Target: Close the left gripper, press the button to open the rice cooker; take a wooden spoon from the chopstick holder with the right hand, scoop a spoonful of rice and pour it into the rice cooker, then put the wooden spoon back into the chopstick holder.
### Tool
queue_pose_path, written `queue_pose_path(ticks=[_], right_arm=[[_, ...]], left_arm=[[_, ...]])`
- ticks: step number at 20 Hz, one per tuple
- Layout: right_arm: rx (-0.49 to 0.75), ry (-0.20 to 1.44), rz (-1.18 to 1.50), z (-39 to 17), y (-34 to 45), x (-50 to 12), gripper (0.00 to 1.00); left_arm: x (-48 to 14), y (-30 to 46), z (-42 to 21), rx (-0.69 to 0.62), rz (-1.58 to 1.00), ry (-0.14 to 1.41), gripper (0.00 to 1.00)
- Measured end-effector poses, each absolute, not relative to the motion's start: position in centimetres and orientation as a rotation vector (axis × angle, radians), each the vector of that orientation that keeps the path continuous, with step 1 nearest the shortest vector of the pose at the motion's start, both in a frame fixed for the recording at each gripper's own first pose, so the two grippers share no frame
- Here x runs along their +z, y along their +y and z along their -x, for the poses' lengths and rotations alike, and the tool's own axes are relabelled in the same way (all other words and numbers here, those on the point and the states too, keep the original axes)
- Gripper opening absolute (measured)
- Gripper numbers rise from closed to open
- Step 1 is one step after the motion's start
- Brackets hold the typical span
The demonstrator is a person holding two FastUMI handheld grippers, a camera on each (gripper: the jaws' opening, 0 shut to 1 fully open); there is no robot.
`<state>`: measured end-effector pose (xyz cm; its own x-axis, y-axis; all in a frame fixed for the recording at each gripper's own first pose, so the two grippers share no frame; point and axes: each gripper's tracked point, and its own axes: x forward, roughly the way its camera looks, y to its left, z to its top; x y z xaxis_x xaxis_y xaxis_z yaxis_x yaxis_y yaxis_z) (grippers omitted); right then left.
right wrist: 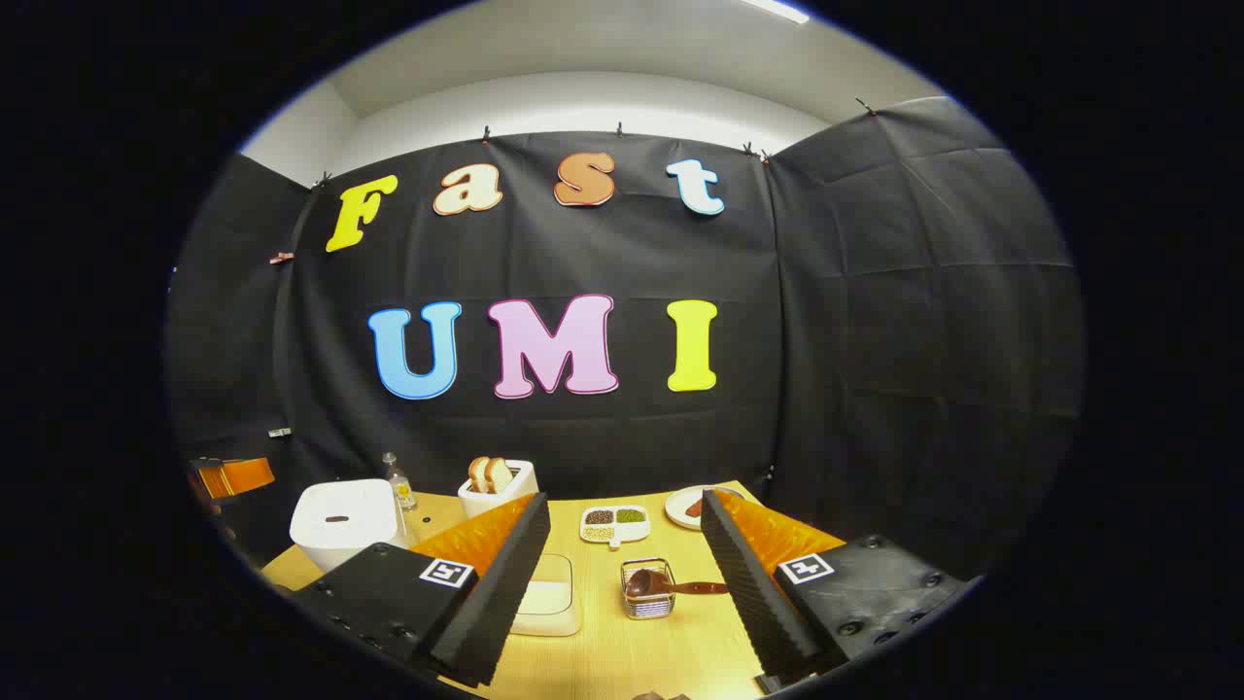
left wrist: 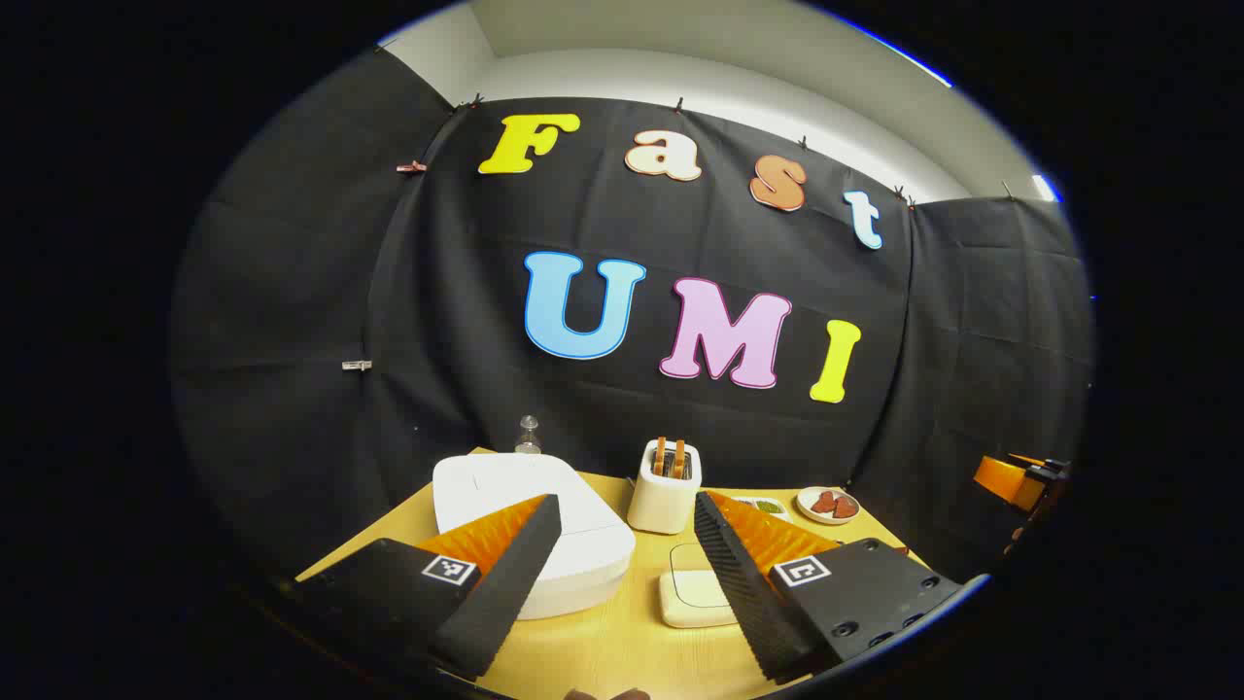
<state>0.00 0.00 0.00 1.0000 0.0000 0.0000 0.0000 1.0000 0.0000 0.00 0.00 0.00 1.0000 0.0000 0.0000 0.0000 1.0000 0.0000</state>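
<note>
The white rice cooker (left wrist: 530, 525) stands with its lid down on the wooden table, just behind my left gripper's left finger; it also sits at the far left in the right gripper view (right wrist: 342, 520). My left gripper (left wrist: 627, 501) is open and holds nothing. A small wire holder (right wrist: 648, 591) carries the wooden spoon (right wrist: 675, 586), whose handle points right. A cream square box (right wrist: 546, 598) lies left of the holder, and its contents are unclear. My right gripper (right wrist: 624, 499) is open above the table, short of the holder. The same box (left wrist: 695, 588) lies between the left gripper's fingers.
A white toaster (left wrist: 664, 486) with bread slices stands behind the cooker, with a small bottle (left wrist: 528, 435) at the back wall. A divided dish of grains (right wrist: 614, 523) and a plate (right wrist: 692, 506) sit at the far side. The other gripper (left wrist: 1020, 481) hangs at the right edge.
</note>
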Motion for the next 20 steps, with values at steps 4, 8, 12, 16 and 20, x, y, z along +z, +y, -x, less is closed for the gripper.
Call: queue_pose_path(ticks=[4,8,12,16,20], right_arm=[[-0.004,0.010,-0.003,0.3,0.5,-0.6,0.98],[-0.009,0.028,-0.011,0.5,1.1,-1.0,0.98],[-0.032,0.012,-0.004,1.1,1.0,0.0,0.98],[-0.039,0.032,0.005,0.7,1.2,-0.7,0.97],[-0.039,0.036,-0.018,0.2,1.7,-0.6,0.97]], left_arm=[[-0.1,0.0,0.1,-0.016,-0.019,0.001,0.95],[-0.5,0.5,0.4,-0.021,-0.028,0.012,0.95],[-0.7,0.5,0.4,-0.051,-0.049,0.023,0.95],[-0.4,0.6,0.0,-0.051,-0.038,0.026,0.96],[-0.2,1.2,-0.6,-0.046,-0.047,0.029,0.95]])
